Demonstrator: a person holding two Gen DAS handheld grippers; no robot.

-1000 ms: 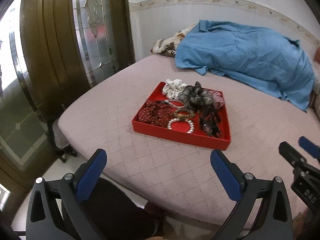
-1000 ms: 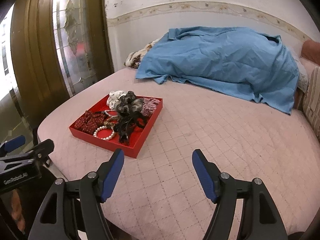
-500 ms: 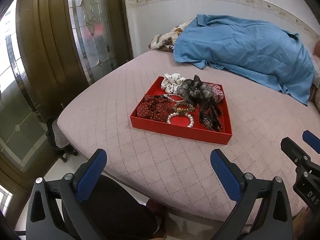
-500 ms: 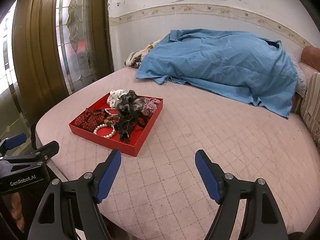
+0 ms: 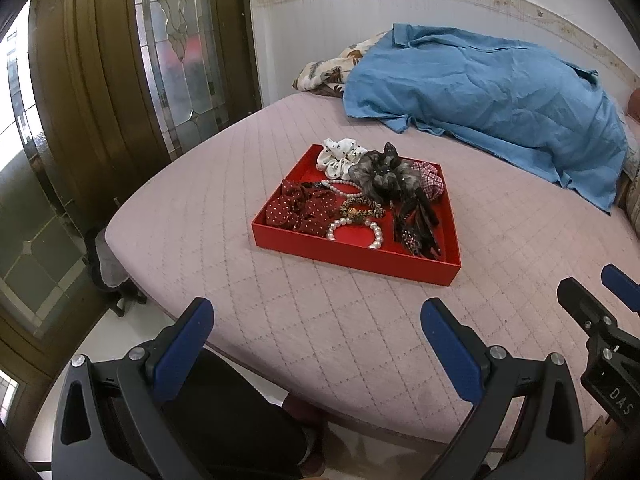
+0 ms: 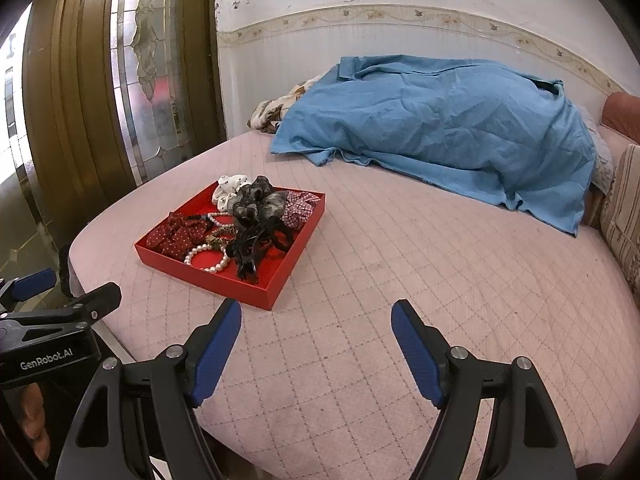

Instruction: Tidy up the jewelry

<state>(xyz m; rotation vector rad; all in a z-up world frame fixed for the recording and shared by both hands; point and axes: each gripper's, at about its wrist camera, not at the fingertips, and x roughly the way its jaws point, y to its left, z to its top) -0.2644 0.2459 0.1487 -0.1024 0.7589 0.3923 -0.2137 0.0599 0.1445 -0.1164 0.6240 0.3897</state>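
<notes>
A red tray [image 5: 352, 254] sits on the pink quilted bed, also in the right wrist view [image 6: 224, 280]. It holds a pearl bracelet [image 5: 376, 236], a pearl strand [image 5: 340, 186], a dark red dotted scrunchie [image 5: 300, 208], a white scrunchie [image 5: 338, 156], a grey scrunchie [image 5: 384, 178], a plaid scrunchie [image 5: 430, 180] and black hair clips [image 5: 418, 228]. My left gripper [image 5: 316, 328] is open and empty, short of the tray near the bed's front edge. My right gripper [image 6: 316, 336] is open and empty, to the right of the tray.
A crumpled blue blanket [image 5: 488, 96] covers the far side of the bed, over a patterned pillow [image 5: 332, 68]. A wooden door with stained glass [image 5: 176, 40] stands at the left. The bed's rounded edge [image 5: 132, 264] drops to the floor at the front left.
Both grippers have moved forward and a little higher towards the bed; the tray looks nearer and lower in both views. The jaws stay open and nothing in the tray has moved.
</notes>
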